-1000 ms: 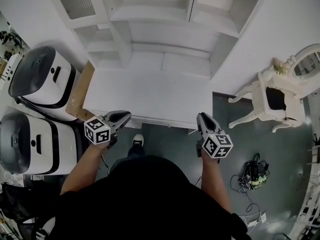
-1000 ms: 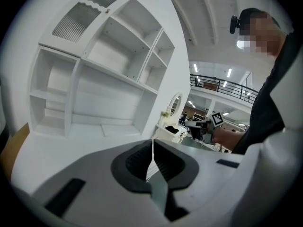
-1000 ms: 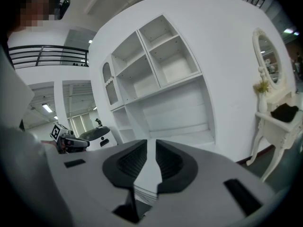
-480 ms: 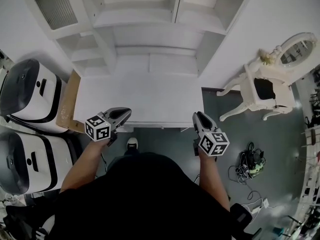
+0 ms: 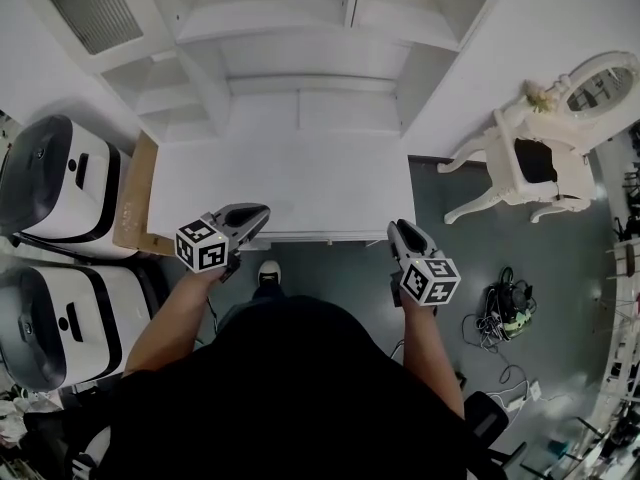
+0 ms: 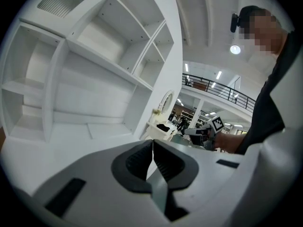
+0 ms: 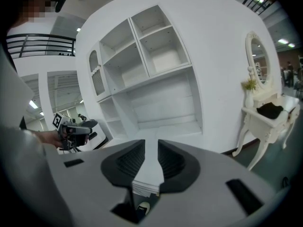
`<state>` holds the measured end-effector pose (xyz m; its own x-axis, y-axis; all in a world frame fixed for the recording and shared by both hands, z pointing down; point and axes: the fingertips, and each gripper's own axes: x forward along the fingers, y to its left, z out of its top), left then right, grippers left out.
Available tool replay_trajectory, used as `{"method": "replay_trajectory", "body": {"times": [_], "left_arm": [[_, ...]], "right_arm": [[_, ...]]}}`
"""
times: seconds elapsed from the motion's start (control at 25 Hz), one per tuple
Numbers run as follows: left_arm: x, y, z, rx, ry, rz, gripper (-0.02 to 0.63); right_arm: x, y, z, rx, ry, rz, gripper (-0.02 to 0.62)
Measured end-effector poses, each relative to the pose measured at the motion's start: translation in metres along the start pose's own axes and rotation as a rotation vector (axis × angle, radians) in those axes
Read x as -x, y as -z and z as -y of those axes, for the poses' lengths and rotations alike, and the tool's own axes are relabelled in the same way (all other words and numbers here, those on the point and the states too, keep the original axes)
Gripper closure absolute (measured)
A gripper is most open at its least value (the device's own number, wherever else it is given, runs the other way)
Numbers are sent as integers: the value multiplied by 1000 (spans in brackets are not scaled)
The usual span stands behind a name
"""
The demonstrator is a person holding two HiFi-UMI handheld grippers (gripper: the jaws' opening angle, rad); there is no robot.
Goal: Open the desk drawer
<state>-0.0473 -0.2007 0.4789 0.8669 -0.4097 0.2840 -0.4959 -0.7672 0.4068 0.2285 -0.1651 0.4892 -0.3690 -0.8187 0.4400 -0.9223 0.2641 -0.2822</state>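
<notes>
The white desk with its shelf hutch fills the upper head view. Only a thin strip of its drawer front shows under the front edge, shut. My left gripper hovers over the desk's front left edge. In the left gripper view its jaws meet, shut on nothing. My right gripper hangs just off the front right corner. Its jaws have just been opening and stand apart with nothing between them. The desk's front edge shows low in the gap.
Two white-and-black machines stand at the left, with a brown board against the desk's side. A white chair and an oval mirror are at the right. Cables lie on the dark floor.
The left gripper has crept forward, so its tip now overlaps the desk's front edge. The right gripper has sunk a little beside the front right corner.
</notes>
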Motion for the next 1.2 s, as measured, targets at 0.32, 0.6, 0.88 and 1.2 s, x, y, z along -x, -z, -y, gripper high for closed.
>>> {"method": "replay_trajectory", "body": {"times": [0.32,0.6,0.88,1.2], "left_arm": [[6,11,-11,23,-13,-13,594],[12,24,-16,42,-13,-29,592],[25,35,-29,63,-39,-38,592],[33,40,-46,89,-70,-50,592]], "right_arm": [[-21,50,6,-12,7,-108,502],[-39,102,16,-40,23,-218,495],[-66,152,27,-52,38,-313,492],[-95,199,26,-21,21,-439,491]]}}
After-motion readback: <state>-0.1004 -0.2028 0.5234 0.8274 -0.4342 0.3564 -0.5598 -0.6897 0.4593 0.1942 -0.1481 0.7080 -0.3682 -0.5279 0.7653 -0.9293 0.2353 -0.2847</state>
